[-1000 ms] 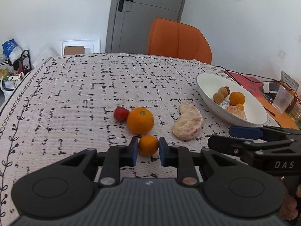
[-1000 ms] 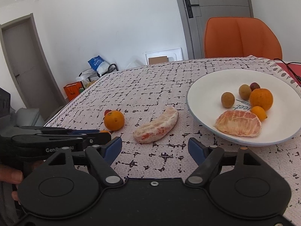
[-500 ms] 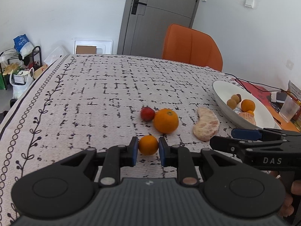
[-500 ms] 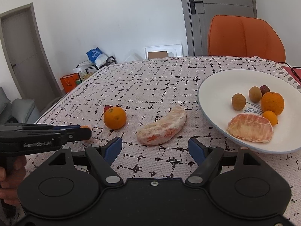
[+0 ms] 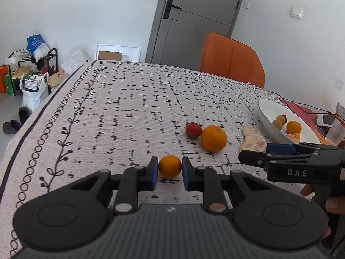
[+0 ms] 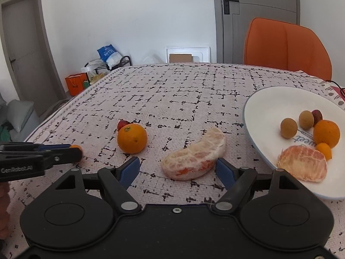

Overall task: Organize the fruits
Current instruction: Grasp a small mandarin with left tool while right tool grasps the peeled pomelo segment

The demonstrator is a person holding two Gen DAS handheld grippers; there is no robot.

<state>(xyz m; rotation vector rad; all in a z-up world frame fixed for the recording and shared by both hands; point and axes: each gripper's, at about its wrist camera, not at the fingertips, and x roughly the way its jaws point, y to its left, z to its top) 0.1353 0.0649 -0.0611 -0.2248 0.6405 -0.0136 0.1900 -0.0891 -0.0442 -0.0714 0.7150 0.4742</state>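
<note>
Gripping a small orange (image 5: pixel 170 166) between left gripper (image 5: pixel 168 170) jaws; holding right gripper (image 6: pixel 177 169) jaws open around a peeled wedge (image 6: pixel 194 157), beside the plate (image 6: pixel 265 116).

Woven, rough-textured tablecloth (image 5: pixel 129 112) with printed black marks. Glossy white ceramic-looking plate (image 6: pixel 263 108) on it. Just left of the plate, peeled citrus piece (image 6: pixel 194 157), matt and pithy; farther left, orange (image 6: pixel 132 138) with shiny dimpled skin. Matt black plastic left gripper (image 5: pixel 170 170), blue pads (image 5: pixel 154 172).

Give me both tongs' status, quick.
Left tongs: shut on the small round orange kumquat.
Right tongs: open, holding nothing; the peeled pale pomelo wedge lies between them.
</note>
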